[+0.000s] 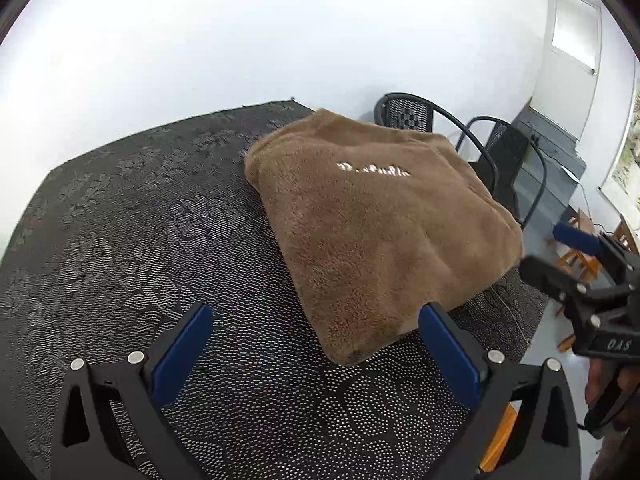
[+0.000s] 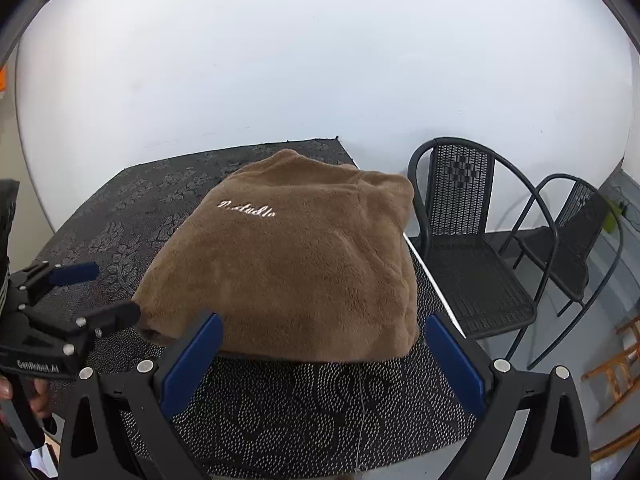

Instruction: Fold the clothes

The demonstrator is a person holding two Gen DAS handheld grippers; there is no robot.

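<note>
meanwhile folded brown garment (image 2: pixel 288 264) lies just ahead of both seemingly empty, spread tongs (image 1: pixel 316 354) (image 2: pixel 324 356).

Plain room: metal chairs (image 2: pixel 472 240), cloth-covered table (image 2: pixel 280 408)

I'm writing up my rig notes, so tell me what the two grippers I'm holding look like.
Both match: each hand-held gripper, left and right, has a black angular frame with triangular cut-outs, silver round bolt heads and two flat blue finger pads. Seen from the other camera, the right one's black body carries white "DAS" lettering, and the left one's reads "GenRobot.AI".
</note>
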